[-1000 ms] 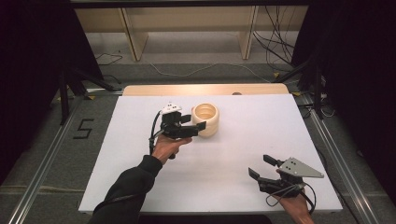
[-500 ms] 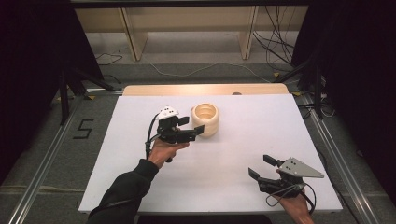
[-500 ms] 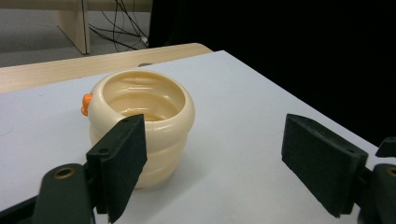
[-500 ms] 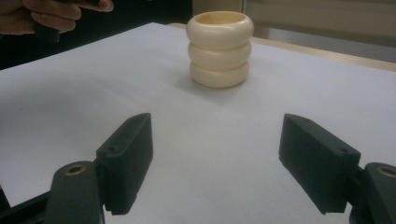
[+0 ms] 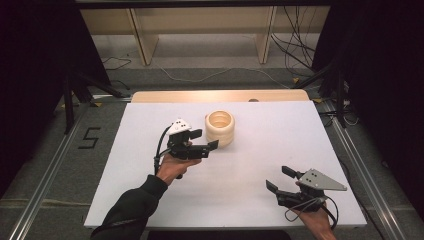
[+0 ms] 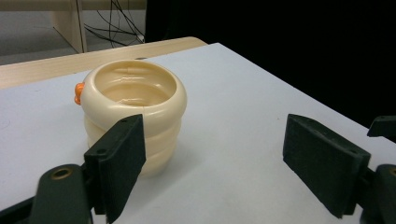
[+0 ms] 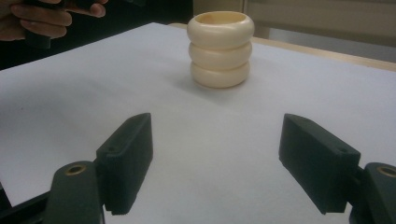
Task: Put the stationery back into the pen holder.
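A cream cup shaped like three stacked rings stands upright on the white table, a little behind its middle. My left gripper hovers just left of and in front of the cup, open and holding nothing. In the left gripper view the cup sits behind the left jaw, outside the gap, with a small orange knob on its side. My right gripper rests open near the table's front right. In the right gripper view the cup stands far ahead of the open gripper.
A wooden strip runs along the table's far edge. Beyond it are shelf legs and cables on the floor. Metal rails flank the table. The hand holding the left gripper appears in the right gripper view.
My left gripper has drawn back slightly from the cup, toward the person. The right gripper and the cup have not moved.
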The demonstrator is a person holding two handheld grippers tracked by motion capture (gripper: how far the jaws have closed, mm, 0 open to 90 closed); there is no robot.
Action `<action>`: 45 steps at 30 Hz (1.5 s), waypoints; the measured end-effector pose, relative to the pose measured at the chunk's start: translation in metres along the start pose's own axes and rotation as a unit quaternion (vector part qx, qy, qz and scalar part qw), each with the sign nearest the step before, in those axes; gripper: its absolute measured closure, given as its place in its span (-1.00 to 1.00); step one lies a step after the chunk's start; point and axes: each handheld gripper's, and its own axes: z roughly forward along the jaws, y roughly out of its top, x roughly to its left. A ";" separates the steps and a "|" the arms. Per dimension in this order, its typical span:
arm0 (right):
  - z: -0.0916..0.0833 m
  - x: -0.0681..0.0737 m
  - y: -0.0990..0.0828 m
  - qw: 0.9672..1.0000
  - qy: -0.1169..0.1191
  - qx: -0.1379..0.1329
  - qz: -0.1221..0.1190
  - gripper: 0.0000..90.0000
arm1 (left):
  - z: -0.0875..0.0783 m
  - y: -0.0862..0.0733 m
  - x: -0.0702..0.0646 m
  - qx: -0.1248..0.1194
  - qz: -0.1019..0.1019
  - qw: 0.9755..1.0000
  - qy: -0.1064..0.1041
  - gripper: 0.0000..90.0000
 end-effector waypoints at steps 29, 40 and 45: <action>0.000 0.001 0.000 1.000 0.004 0.006 -0.002 -0.41 | -0.032 -0.028 -0.015 0.005 0.054 0.998 -0.007 -0.58; 0.000 0.001 -0.001 1.000 0.009 0.009 0.004 -0.41 | -0.052 -0.041 -0.020 0.000 0.059 0.998 -0.011 -0.60; 0.001 0.001 -0.001 1.000 0.010 0.009 0.004 -0.41 | -0.057 -0.047 -0.021 -0.001 0.061 0.998 -0.009 -0.61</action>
